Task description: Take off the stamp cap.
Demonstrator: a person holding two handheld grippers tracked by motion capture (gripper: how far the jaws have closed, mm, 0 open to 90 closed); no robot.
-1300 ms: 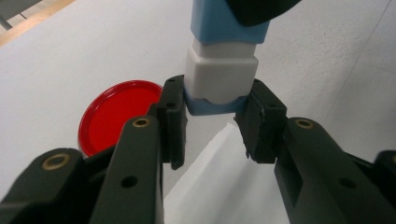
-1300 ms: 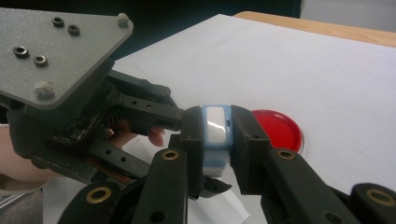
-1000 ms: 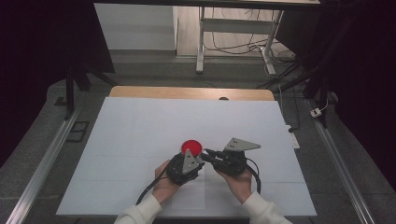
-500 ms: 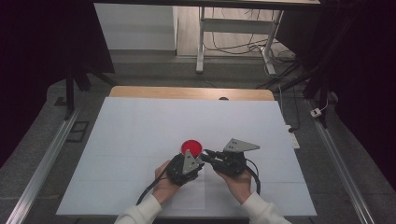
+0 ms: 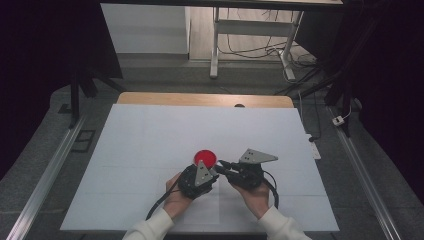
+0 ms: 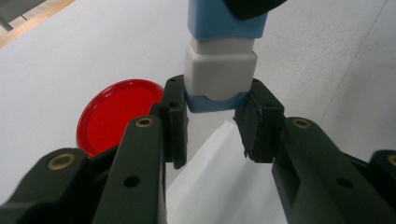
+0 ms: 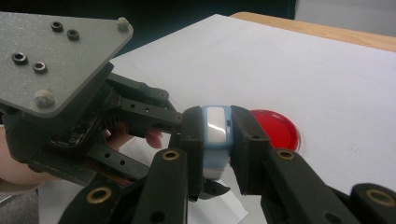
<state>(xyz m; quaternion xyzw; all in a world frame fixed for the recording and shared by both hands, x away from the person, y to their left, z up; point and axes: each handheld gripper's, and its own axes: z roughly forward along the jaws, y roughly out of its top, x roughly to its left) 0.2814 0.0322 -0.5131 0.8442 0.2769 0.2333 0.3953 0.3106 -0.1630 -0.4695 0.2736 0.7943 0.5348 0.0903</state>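
Observation:
A small blue and white block [image 7: 215, 128] is held in the air between both grippers. My right gripper [image 7: 217, 126] is shut on its middle. In the left gripper view the block [image 6: 220, 60] comes down from above, and my left gripper [image 6: 212, 100] is shut on its lower blue end. In the high view the two grippers meet tip to tip near the table's front middle, the left gripper [image 5: 212, 172] beside the right gripper [image 5: 222, 166]. A red round disc [image 5: 205, 157] lies flat on the table just beyond them.
A white sheet [image 5: 150, 150] covers the table, with a wooden edge [image 5: 200, 99] at the far side. A loose white slip of paper [image 6: 215, 186] lies under the grippers. Dark floor, rails and cables surround the table.

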